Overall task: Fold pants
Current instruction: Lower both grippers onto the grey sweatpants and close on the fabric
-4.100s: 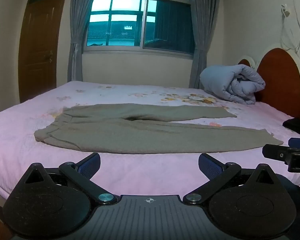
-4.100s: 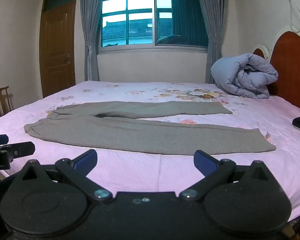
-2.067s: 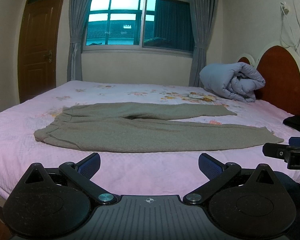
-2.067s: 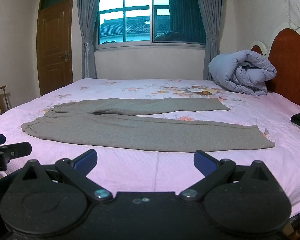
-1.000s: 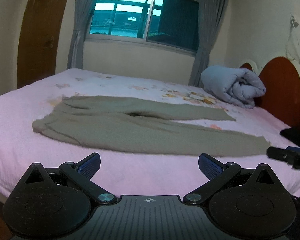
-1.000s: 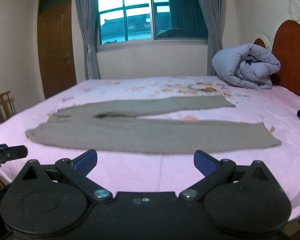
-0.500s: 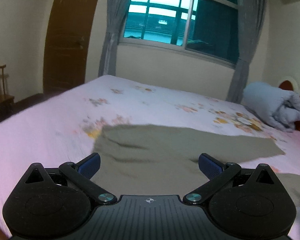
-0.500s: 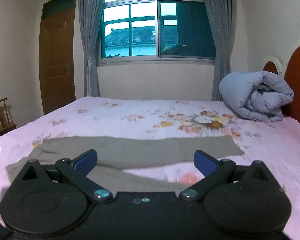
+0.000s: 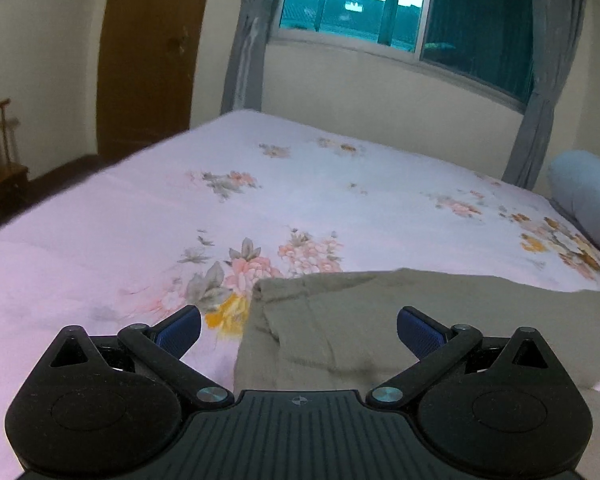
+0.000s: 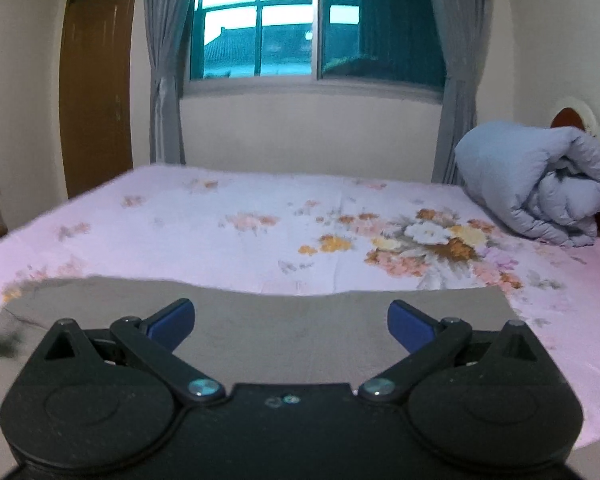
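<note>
Pants [image 9: 380, 320], grey-green, lie flat and slightly rumpled beneath both wide-spread hand-held grippers [image 9: 299, 326] [image 10: 291, 322].

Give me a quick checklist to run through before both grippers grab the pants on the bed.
1. Left gripper open: ok.
2. Right gripper open: ok.
3. Left gripper over the waistband corner of the pants: ok.
4. Right gripper over the far leg: ok.
5. Cloth between the fingers: not ok, nothing gripped yet.
6. Rolled duvet clear of the pants: ok.
</note>
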